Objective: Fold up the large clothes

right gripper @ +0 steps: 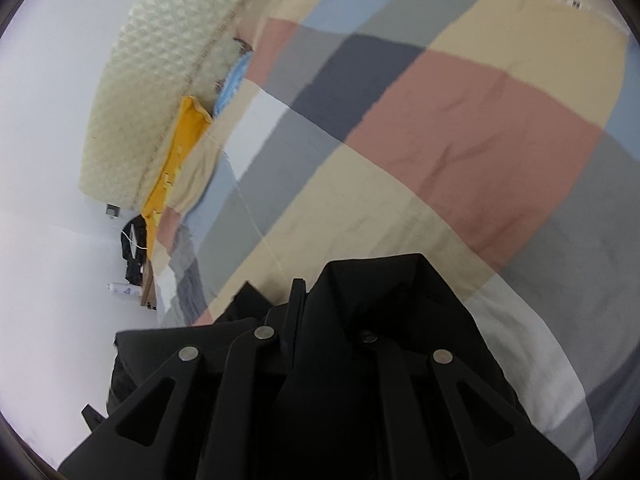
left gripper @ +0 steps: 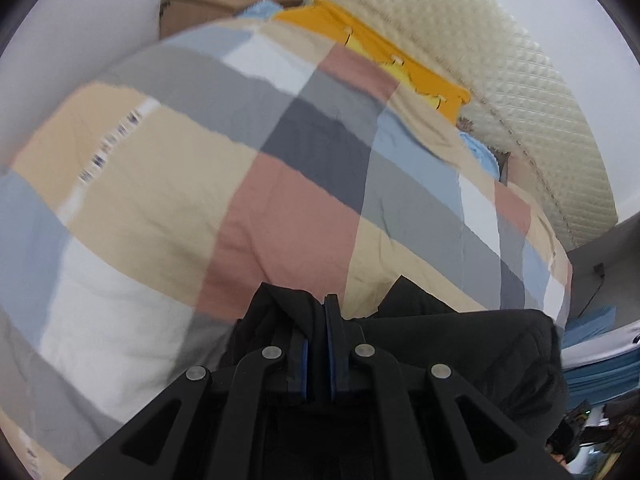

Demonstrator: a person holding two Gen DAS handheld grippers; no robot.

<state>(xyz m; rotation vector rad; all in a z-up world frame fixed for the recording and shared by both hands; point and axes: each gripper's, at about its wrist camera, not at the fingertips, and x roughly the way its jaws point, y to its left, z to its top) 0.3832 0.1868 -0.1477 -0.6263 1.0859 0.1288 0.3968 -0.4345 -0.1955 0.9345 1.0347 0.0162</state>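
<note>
A black garment [left gripper: 472, 344] hangs in both grippers above a bed with a checked cover [left gripper: 280, 208]. My left gripper [left gripper: 318, 312] is shut on a bunched edge of the garment, which drapes off to the right. In the right wrist view my right gripper [right gripper: 316, 300] is shut on the black garment [right gripper: 384, 304]; a folded flap with a snap button covers the right finger, and only the left finger [right gripper: 297, 300] shows clearly. The checked cover [right gripper: 440, 140] fills the space beyond it.
A cream quilted headboard [left gripper: 480, 64] runs along the far side of the bed, with a yellow cloth [left gripper: 384, 52] and a light blue cloth [left gripper: 482, 152] at its foot. A cardboard box [left gripper: 200, 12] stands by the white wall. Stacked blue fabric [left gripper: 596, 356] lies at the right.
</note>
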